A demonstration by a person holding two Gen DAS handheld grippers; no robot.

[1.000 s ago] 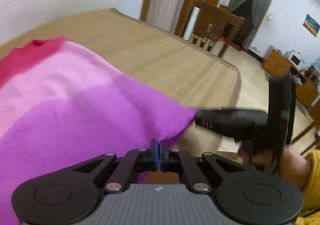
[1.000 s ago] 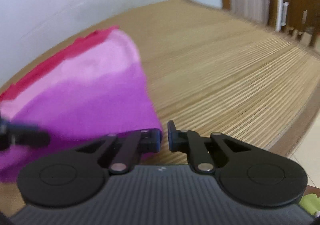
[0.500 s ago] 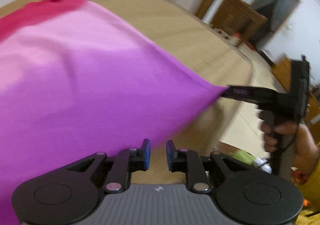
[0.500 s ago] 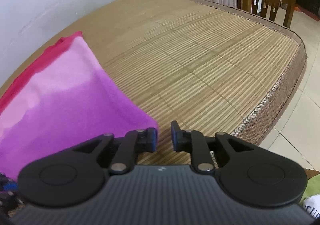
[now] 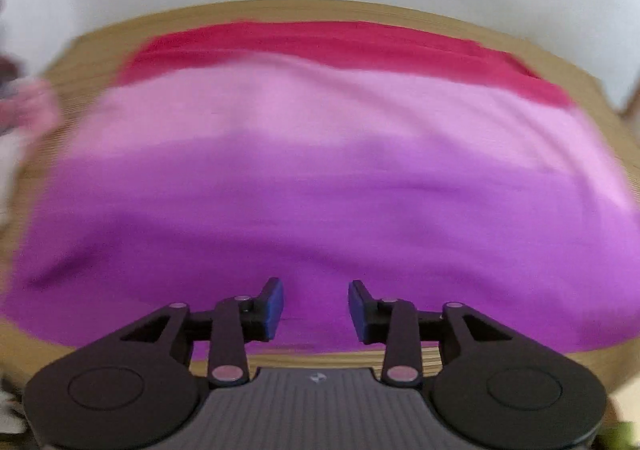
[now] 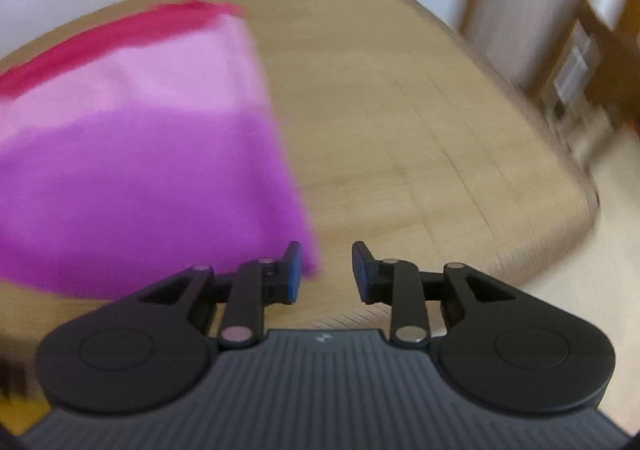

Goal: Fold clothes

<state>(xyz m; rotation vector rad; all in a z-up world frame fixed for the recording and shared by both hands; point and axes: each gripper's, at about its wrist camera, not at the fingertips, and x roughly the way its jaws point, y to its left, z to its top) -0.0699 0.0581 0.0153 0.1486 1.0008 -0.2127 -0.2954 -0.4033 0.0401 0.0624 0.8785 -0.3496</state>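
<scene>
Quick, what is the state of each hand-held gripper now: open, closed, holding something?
Left hand-held gripper: open, holding nothing, over the purple garment.
Right hand-held gripper: open, holding nothing, beside the garment's corner.

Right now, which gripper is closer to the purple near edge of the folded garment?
Left. The left gripper sits open over the garment, its fingers framing the purple hem. The right gripper, also open, is off the garment's right corner, mostly over the bamboo mat.
</scene>
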